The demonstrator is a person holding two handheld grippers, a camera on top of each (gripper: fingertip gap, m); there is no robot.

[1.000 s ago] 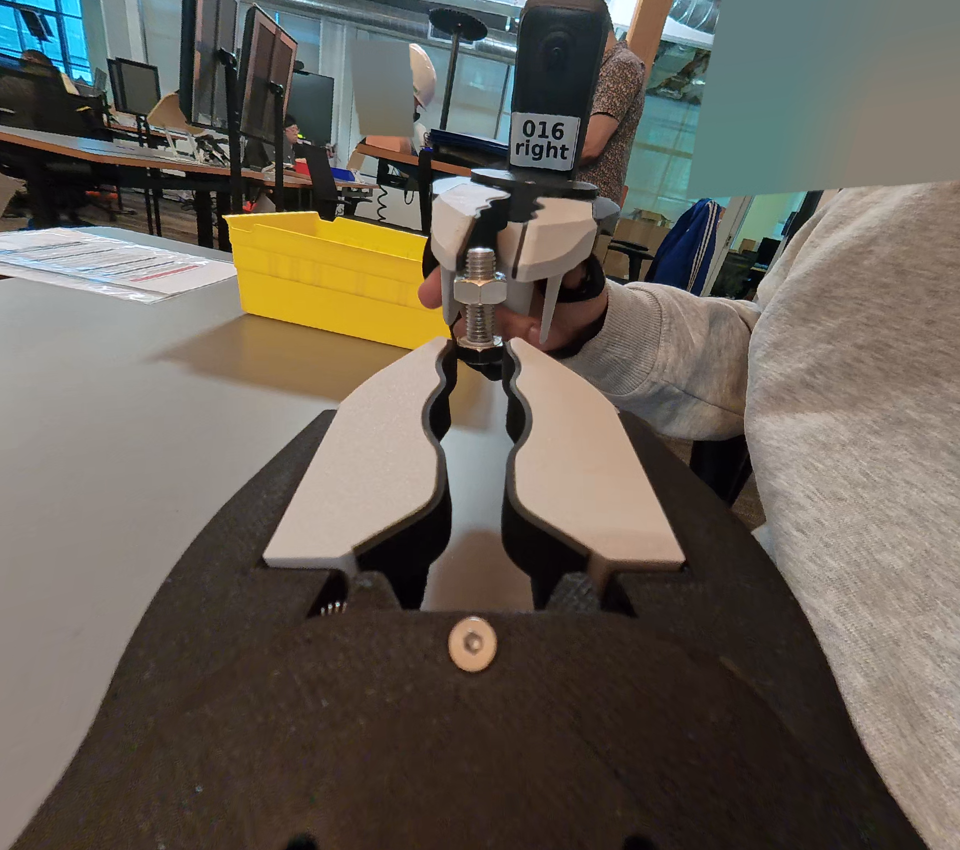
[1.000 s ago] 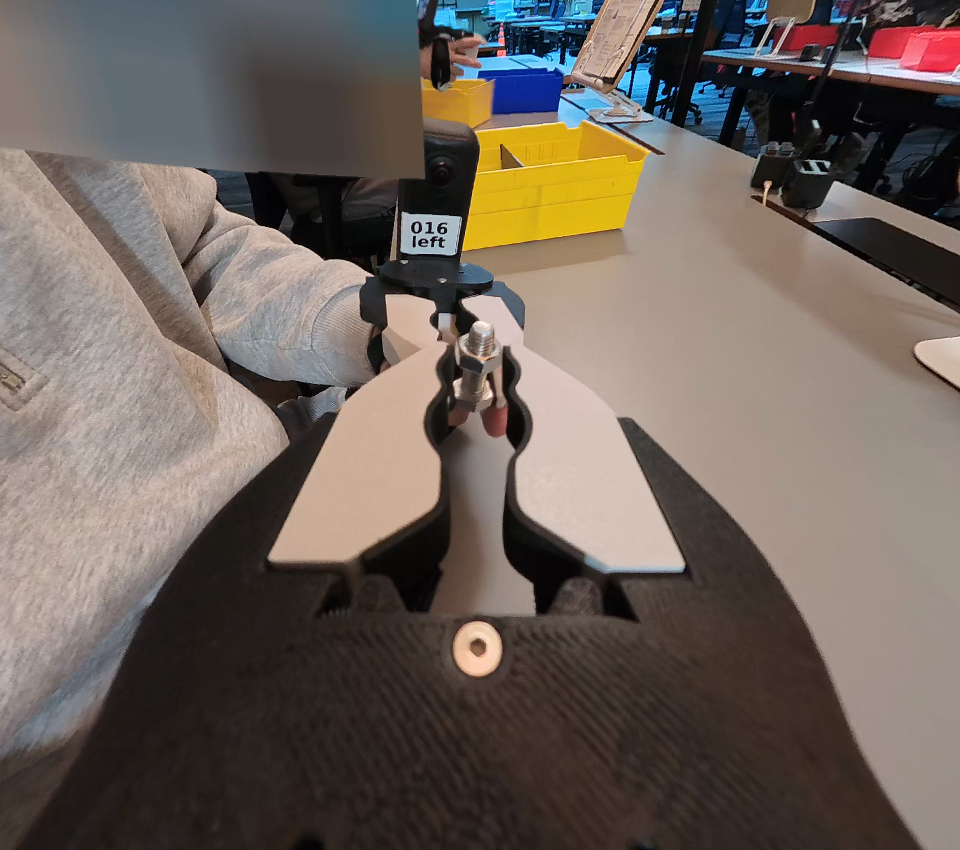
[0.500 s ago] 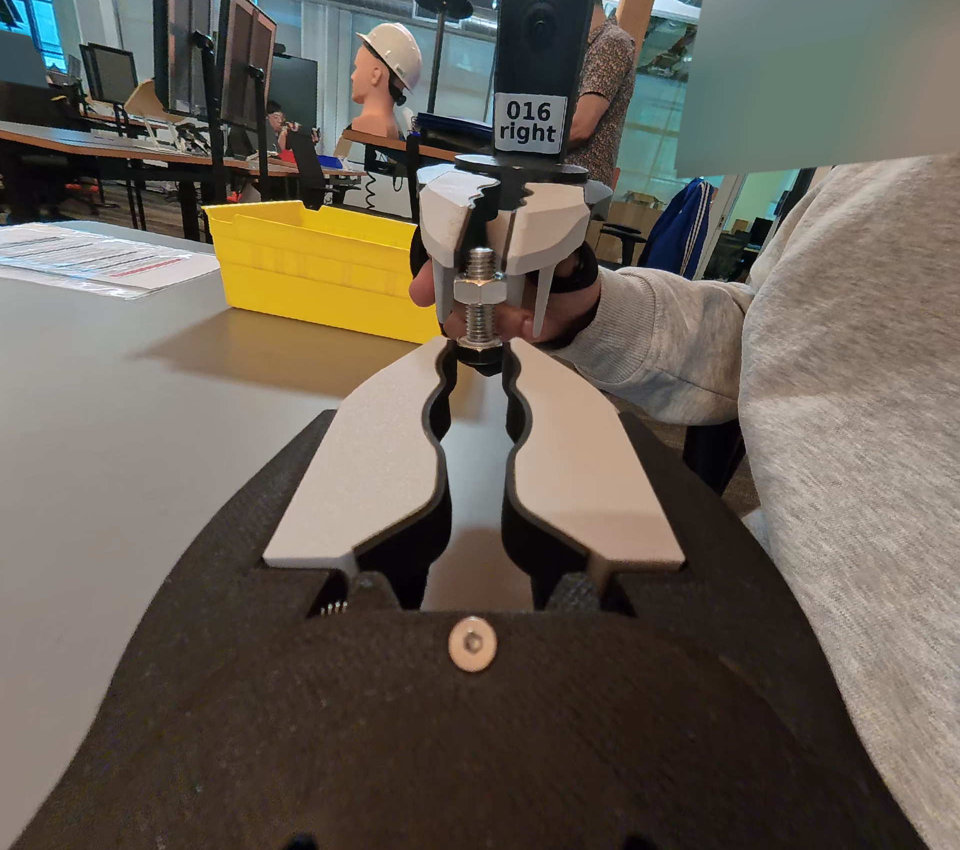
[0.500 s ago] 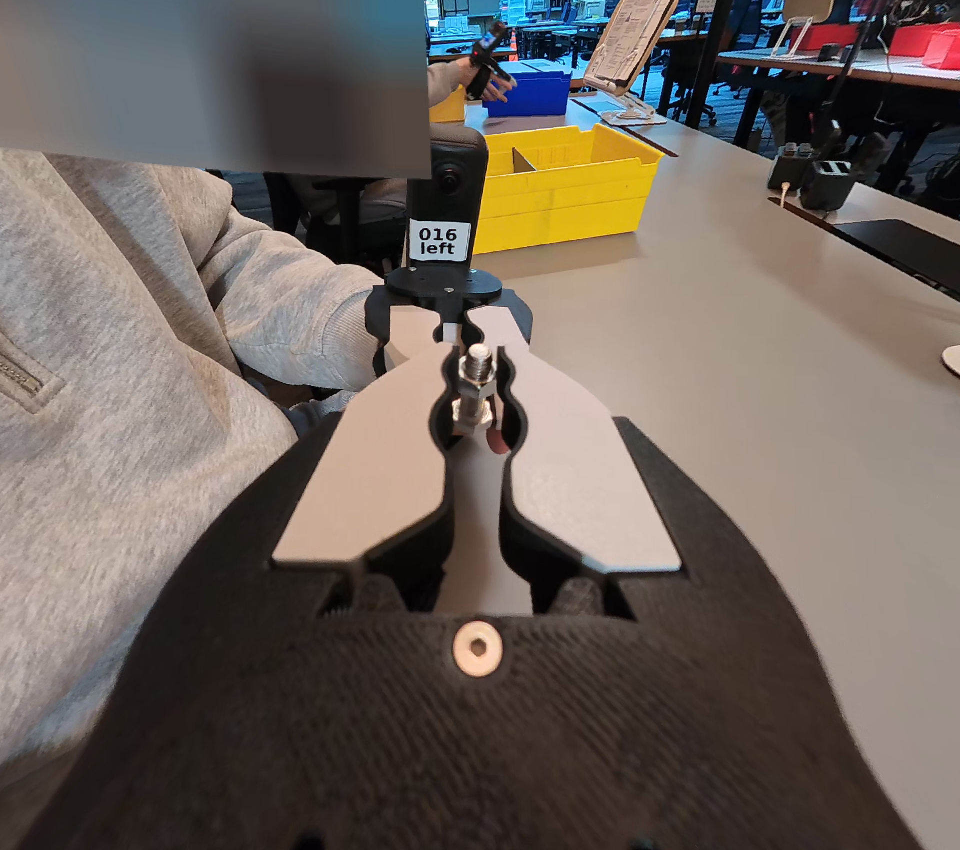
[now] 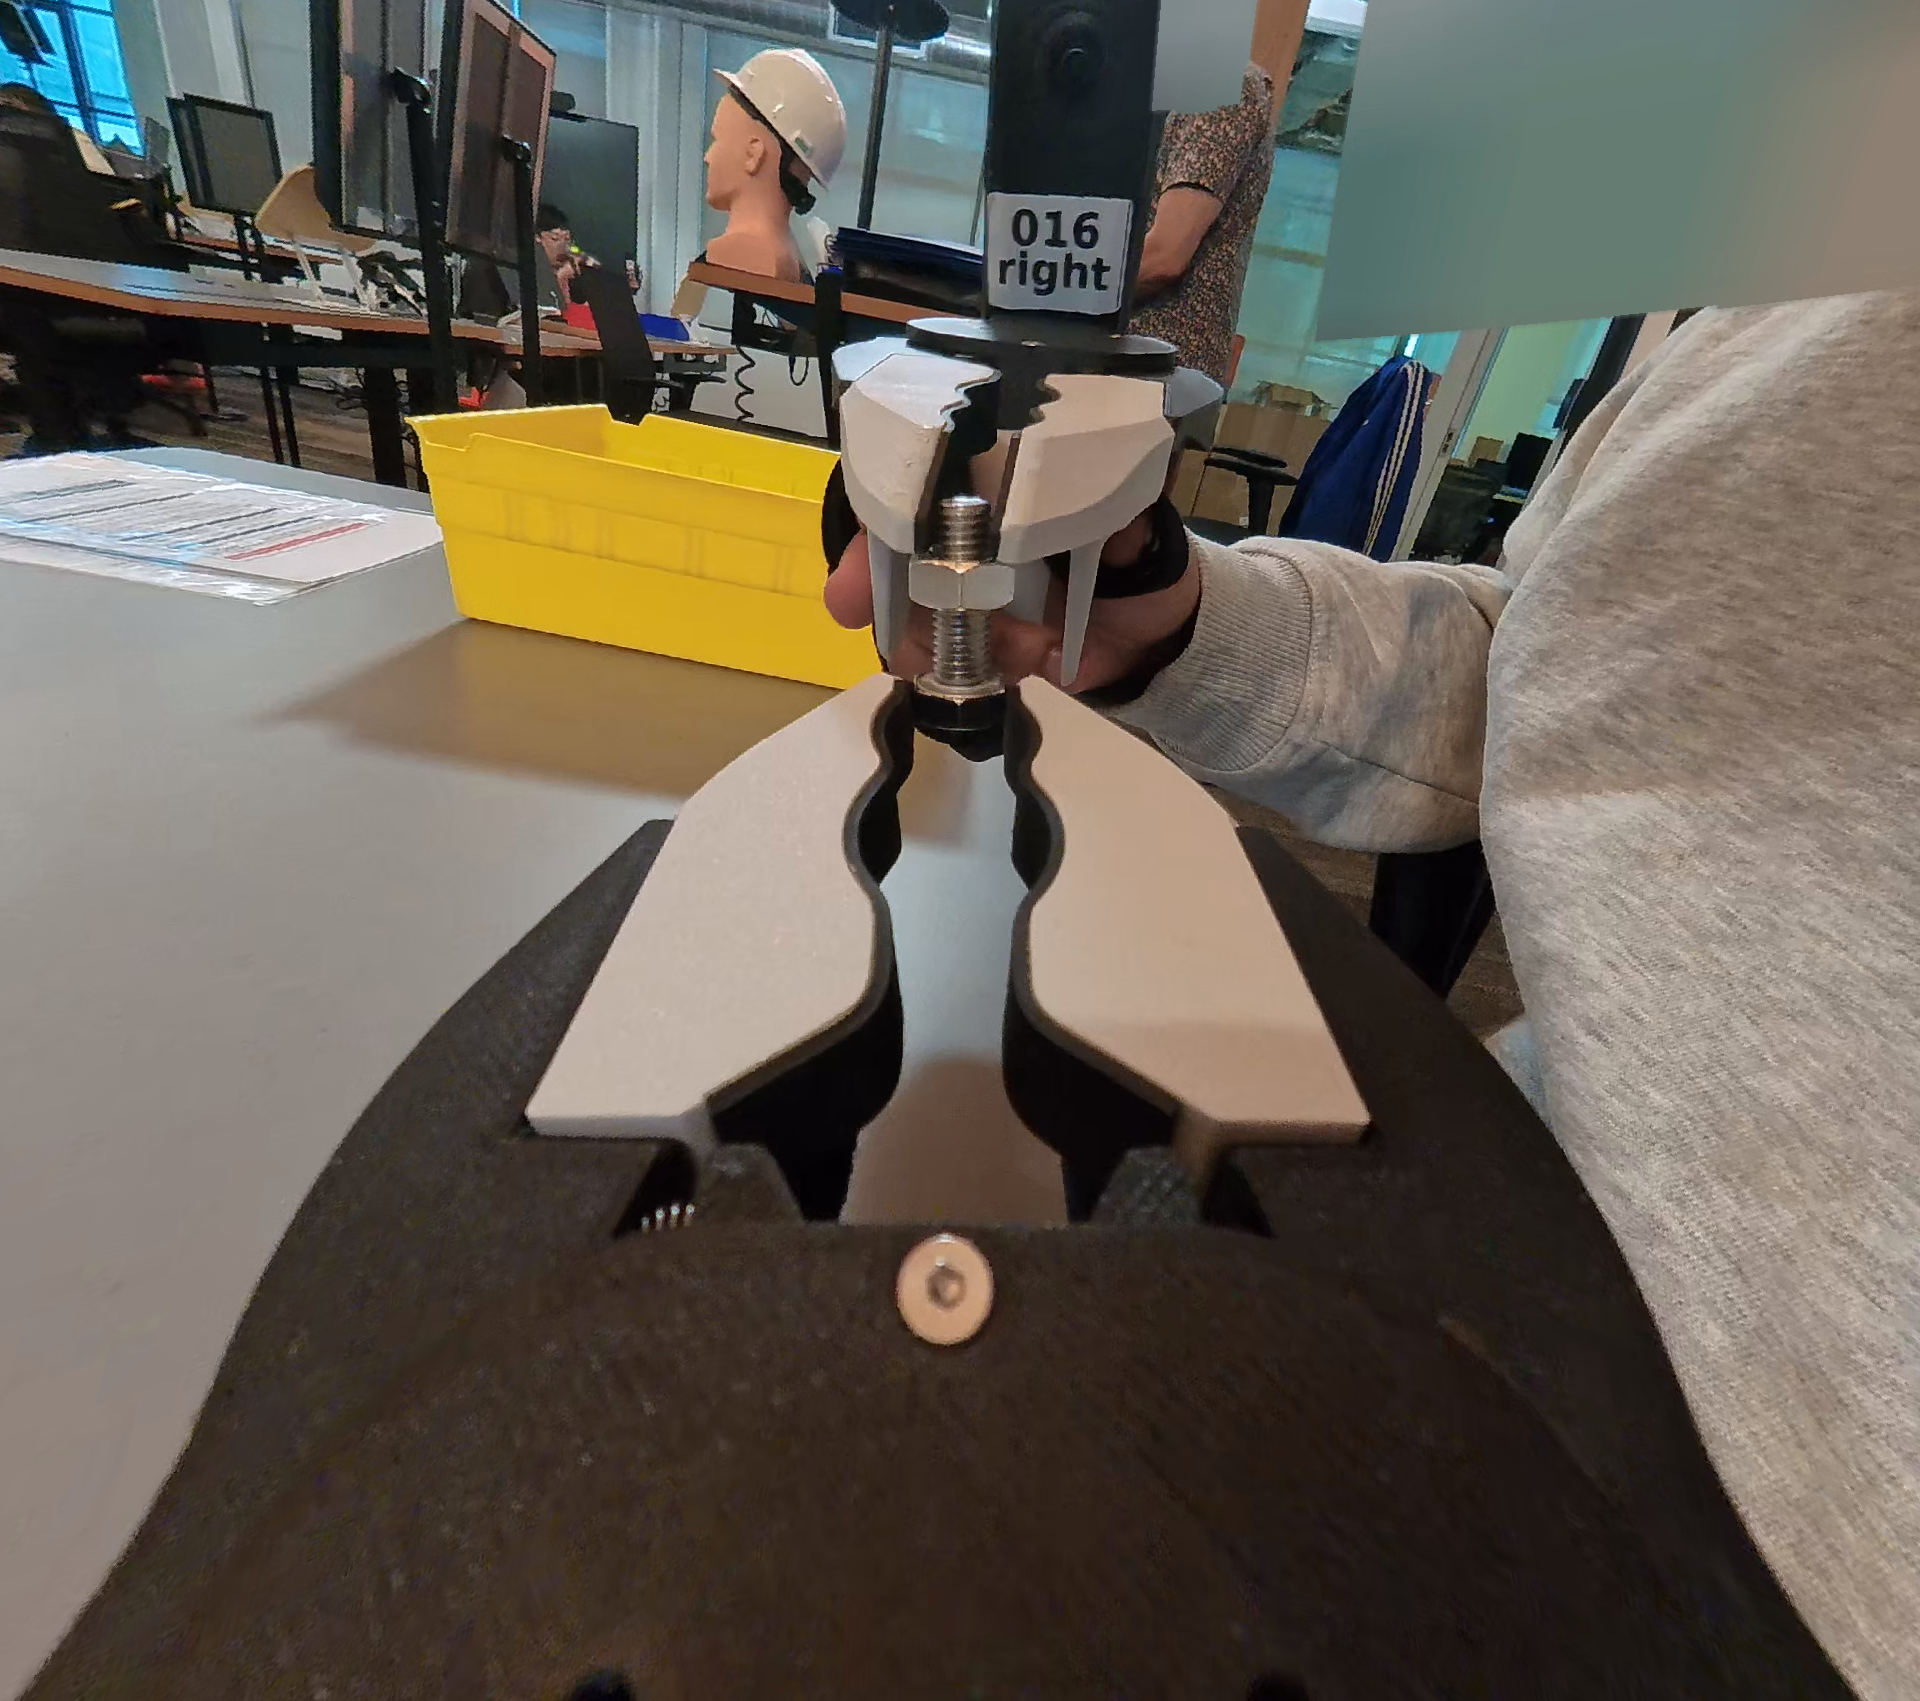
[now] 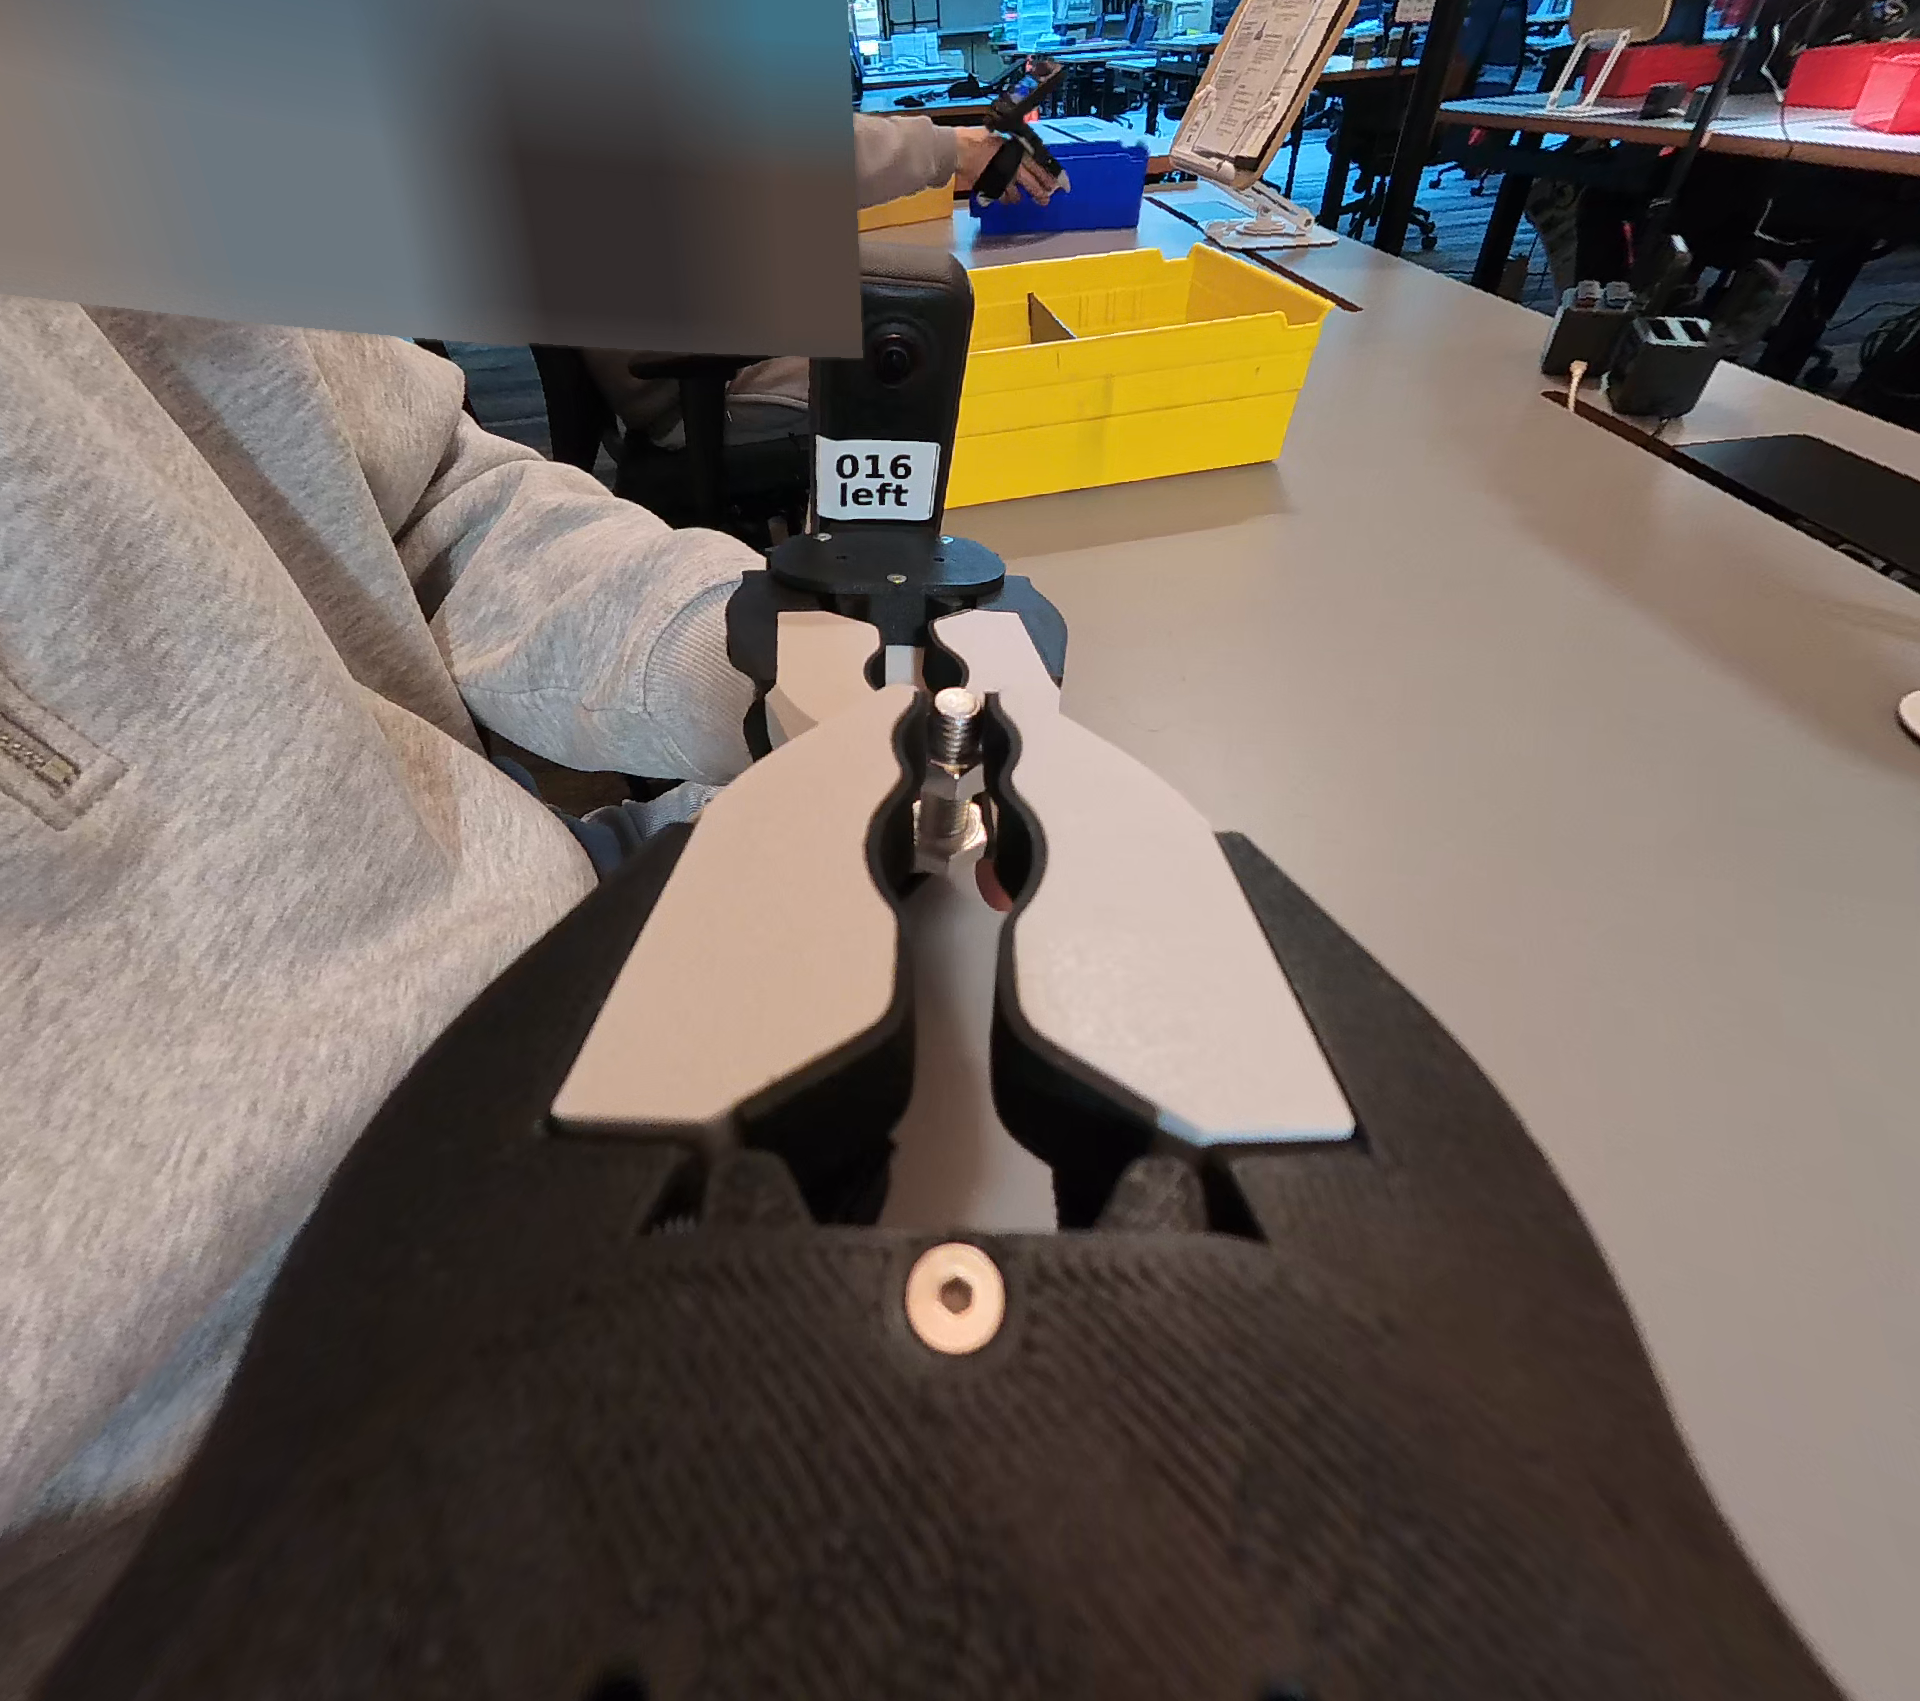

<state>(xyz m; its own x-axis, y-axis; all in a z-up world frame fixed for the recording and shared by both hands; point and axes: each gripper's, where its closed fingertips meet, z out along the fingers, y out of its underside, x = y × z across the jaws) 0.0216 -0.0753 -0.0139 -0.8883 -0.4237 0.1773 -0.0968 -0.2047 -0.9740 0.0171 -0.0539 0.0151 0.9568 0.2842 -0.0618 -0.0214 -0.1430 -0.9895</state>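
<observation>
Centrally, a silver bolt (image 5: 958,612) with a hexagonal nut (image 5: 960,583) threaded partway along it is standing upright in the air above a grey table (image 5: 208,872). The left gripper (image 5: 958,706) is pinching the bolt's lower end, its two pale fingers closed to a narrow gap around the head. The right gripper (image 6: 954,778) is facing it from the other side, its fingers nearly closed around the nut. A hand (image 5: 1101,623) in a grey sleeve (image 5: 1320,695) is holding the right gripper's handle.

The table is lying smooth and matte. A yellow bin (image 5: 644,529) is sitting on it behind the grippers, and a second yellow bin (image 6: 1132,373) with a divider is resting farther along. Printed sheets (image 5: 187,519) are lying near the far left edge. Beyond, an open workshop is showing desks, monitors on poles (image 5: 364,82), a mannequin head in a white hard hat (image 5: 774,165), and silver ducts overhead.

The bolt's thread is catching the light, looking clean and bright.
</observation>
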